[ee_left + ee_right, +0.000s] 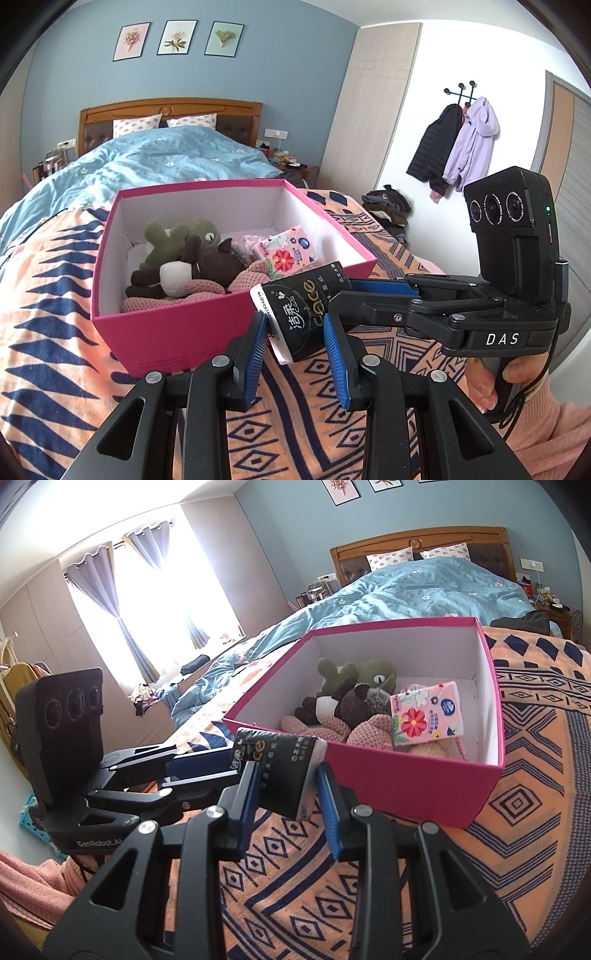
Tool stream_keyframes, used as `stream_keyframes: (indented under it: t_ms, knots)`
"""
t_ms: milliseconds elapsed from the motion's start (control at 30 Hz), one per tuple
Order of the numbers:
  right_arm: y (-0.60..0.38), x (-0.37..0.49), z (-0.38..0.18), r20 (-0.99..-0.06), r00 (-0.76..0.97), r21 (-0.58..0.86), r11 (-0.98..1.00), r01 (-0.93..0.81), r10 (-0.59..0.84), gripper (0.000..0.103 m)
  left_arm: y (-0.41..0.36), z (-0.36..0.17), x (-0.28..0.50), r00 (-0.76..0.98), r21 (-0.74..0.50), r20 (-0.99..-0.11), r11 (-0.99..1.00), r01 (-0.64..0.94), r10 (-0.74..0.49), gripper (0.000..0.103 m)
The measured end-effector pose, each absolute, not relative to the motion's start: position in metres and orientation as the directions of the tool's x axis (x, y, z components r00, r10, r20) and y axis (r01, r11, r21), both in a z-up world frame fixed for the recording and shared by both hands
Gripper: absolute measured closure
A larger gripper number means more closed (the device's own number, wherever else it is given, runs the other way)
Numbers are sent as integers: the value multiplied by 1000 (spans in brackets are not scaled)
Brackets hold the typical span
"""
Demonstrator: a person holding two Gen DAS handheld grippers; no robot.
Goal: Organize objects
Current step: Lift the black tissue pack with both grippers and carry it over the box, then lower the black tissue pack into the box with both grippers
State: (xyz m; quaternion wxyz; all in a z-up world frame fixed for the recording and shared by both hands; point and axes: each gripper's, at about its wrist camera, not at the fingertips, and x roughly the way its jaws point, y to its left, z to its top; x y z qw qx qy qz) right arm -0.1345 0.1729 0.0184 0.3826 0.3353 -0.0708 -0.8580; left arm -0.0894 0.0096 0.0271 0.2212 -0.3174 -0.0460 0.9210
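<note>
A black tissue pack (pixel 301 314) hangs in the air just in front of the pink box (pixel 177 332), above the patterned blanket. Both grippers close on it from opposite sides: my left gripper (pixel 295 332) holds one end, and my right gripper (pixel 286 779) holds the other end of the pack (pixel 280 771). The right gripper also shows in the left wrist view (pixel 343 291), and the left gripper in the right wrist view (pixel 236 764). The pink box (pixel 406 790) holds plush toys (pixel 184 258) and a pink flowered tissue pack (pixel 426 714).
The box sits on an orange and navy blanket (pixel 517 794) on a bed with a blue duvet (pixel 155 162). Jackets (pixel 454 144) hang on the wall at right. A window with curtains (pixel 122 602) is at left.
</note>
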Motion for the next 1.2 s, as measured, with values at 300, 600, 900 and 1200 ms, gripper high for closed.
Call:
stream_keyframes:
  t_ms: [300, 600, 900, 1200]
  knots:
    - [173, -139, 22, -517, -490, 373, -700, 609, -702, 68, 8, 29, -95, -704, -220, -560, -898, -382, 436, 72]
    - [172, -144, 28, -510, -500, 367, -703, 609, -700, 68, 7, 33, -102, -712, -212, -550, -898, -385, 436, 72]
    - [172, -150, 29, -503, -502, 378, -701, 604, -704, 68, 7, 35, -105, -715, -209, -546, -898, -388, 436, 72]
    - [172, -155, 29, -502, -503, 384, -703, 599, -703, 68, 6, 36, -108, -716, -206, -546, -898, -388, 435, 72]
